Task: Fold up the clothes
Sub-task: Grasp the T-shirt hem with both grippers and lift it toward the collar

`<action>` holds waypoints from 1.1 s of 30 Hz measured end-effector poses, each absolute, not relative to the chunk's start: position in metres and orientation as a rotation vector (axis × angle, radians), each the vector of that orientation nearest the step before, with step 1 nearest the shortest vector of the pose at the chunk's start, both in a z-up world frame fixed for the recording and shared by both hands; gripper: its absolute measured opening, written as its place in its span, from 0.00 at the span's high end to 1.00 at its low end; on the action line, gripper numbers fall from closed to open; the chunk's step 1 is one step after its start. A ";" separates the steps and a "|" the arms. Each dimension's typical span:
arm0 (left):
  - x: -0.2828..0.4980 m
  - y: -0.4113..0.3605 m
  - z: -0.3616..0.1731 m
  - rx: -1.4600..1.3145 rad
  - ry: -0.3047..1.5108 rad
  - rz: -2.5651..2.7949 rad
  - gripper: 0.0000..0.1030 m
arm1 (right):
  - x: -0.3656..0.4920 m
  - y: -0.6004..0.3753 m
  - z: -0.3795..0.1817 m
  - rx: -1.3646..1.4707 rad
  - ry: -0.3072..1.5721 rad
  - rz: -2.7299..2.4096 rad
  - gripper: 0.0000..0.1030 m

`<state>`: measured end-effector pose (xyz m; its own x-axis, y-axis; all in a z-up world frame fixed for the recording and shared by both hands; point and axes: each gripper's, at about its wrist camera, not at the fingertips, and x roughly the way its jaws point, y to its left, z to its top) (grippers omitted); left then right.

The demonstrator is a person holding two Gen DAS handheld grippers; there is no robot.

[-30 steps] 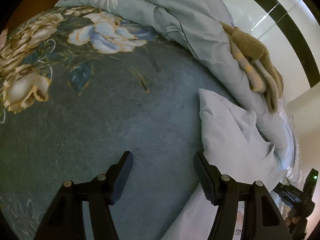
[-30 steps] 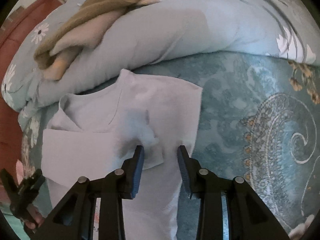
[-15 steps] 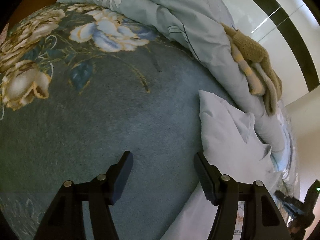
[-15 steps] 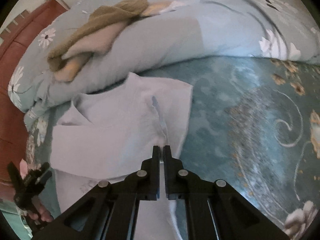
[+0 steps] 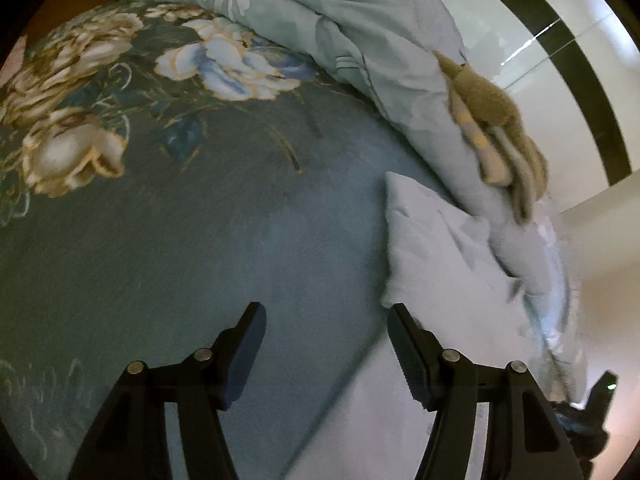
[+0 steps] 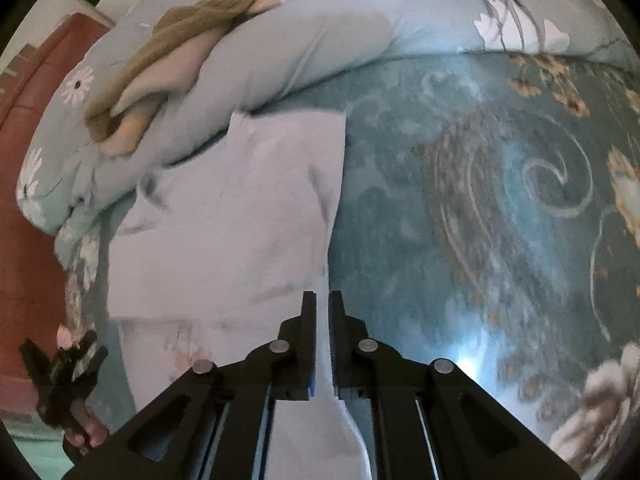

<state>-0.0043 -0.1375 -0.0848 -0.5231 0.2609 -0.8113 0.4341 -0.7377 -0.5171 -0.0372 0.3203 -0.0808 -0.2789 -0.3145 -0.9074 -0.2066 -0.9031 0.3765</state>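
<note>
While the right gripper [image 6: 323,312] pinches the shirt [image 6: 240,216], the left gripper [image 5: 326,332] gapes over bedspread [image 5: 200,240].

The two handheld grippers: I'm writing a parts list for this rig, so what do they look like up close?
Both are the same build. The left gripper and right gripper are matte black, with angular linkage arms joined by round silver pivot pins and triangular cut-outs lower down. Each finger ends in a flat rectangular pad with a finely ribbed inner face. No cables or markings show, and no sleeve is visible.
</note>
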 end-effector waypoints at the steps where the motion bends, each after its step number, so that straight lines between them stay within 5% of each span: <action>1: 0.000 -0.138 -0.083 1.511 1.124 -2.422 0.35 | -0.029 0.319 -0.080 1.850 -0.663 -2.342 0.90; 5: 0.030 -0.130 -0.084 1.743 1.050 -2.426 0.33 | 0.020 0.313 -0.088 1.882 -0.629 -2.241 0.75; 21: 0.122 -0.119 -0.119 2.426 1.050 -2.136 0.32 | 0.192 0.354 -0.119 1.804 -1.253 -1.914 0.71; 33: 0.129 -0.101 -0.137 2.706 0.924 -1.957 0.32 | 0.209 0.335 -0.125 1.799 -1.202 -1.834 0.71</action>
